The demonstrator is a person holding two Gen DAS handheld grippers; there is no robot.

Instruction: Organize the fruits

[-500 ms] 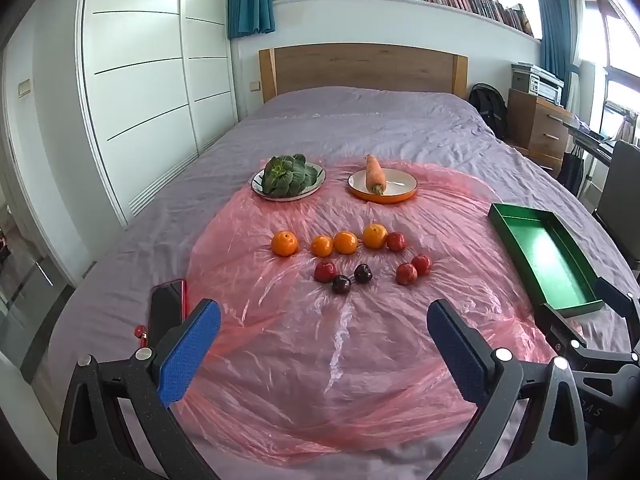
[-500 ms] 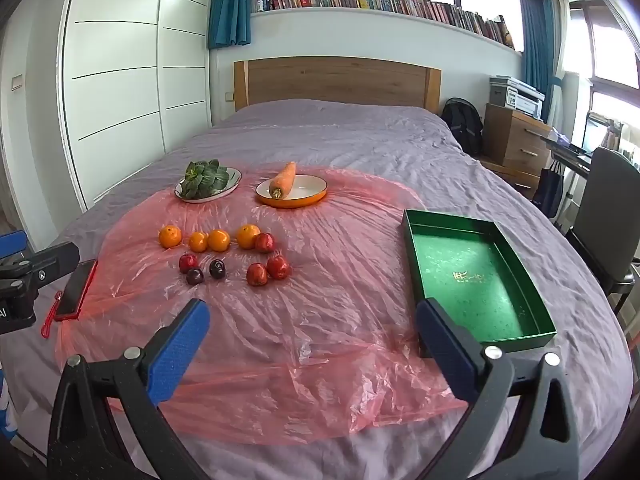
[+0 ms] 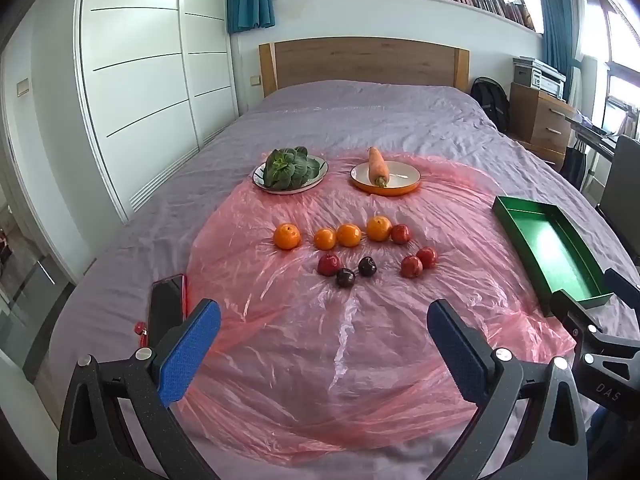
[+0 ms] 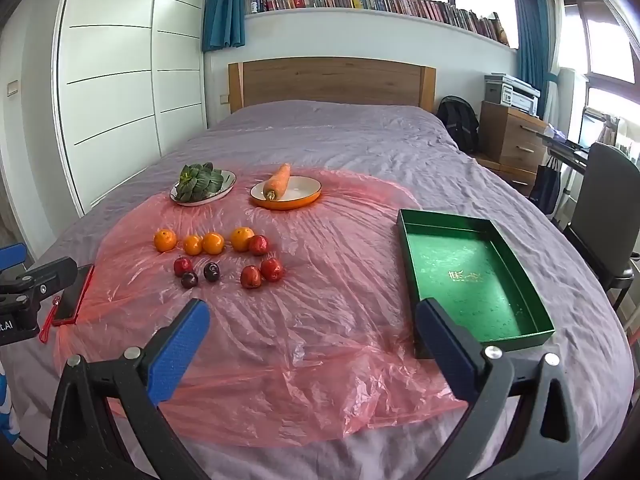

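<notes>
Several oranges (image 3: 286,236) (image 4: 165,240) lie in a row on a pink plastic sheet (image 3: 340,332) (image 4: 320,312) on the bed. Several small red and dark fruits (image 3: 411,266) (image 4: 251,276) lie beside and in front of them. An empty green tray (image 3: 556,252) (image 4: 460,276) sits to the right. My left gripper (image 3: 324,324) is open and empty, well short of the fruits. My right gripper (image 4: 312,320) is open and empty, between the fruits and the tray.
A plate of leafy greens (image 3: 290,168) (image 4: 202,186) and an orange plate with a carrot (image 3: 386,178) (image 4: 286,192) stand behind the fruits. A red-cased phone (image 3: 167,308) (image 4: 74,294) lies at the sheet's left edge. A chair (image 4: 608,216) stands right of the bed.
</notes>
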